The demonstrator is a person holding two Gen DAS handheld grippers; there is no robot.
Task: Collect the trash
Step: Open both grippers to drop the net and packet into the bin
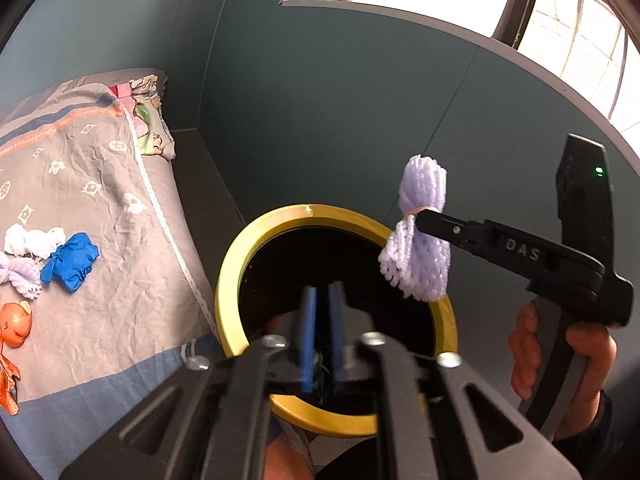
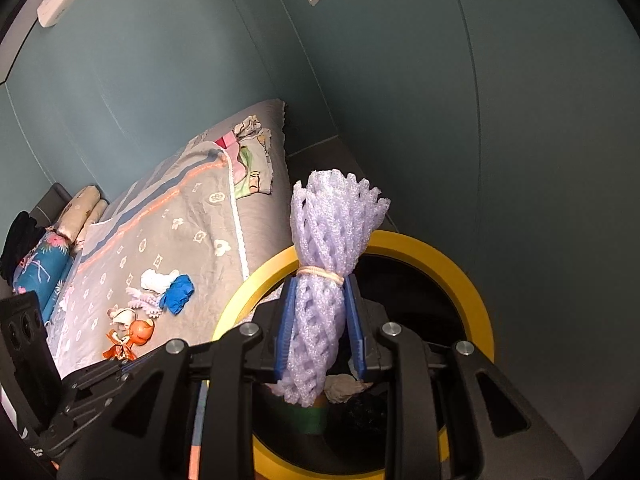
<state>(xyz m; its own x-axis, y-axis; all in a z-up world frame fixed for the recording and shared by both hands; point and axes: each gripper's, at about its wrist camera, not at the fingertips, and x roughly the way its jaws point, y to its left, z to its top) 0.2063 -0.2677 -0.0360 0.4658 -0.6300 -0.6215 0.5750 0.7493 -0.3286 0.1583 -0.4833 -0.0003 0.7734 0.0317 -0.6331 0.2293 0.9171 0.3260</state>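
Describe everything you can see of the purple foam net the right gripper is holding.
The purple foam net is a pale lilac mesh sleeve of soft foam, bunched and cinched near the middle by a beige rubber band. It stands roughly upright, pinched between the right gripper's blue pads, above the yellow-rimmed bin, both ends flaring free.

right gripper (image 2: 320,320) clamped shut, left gripper (image 1: 322,340) slightly parted, empty.

The near rim of the yellow-rimmed bin (image 1: 232,280) is hidden behind the left gripper (image 1: 323,340), whose blue pads (image 1: 307,344) are blurred, so nothing between them can be made out. The bin's contents are lost in shadow. The orange wrapper (image 1: 10,376) is cut off by the left edge. The right hand (image 1: 560,364) is partly covered by its handle.
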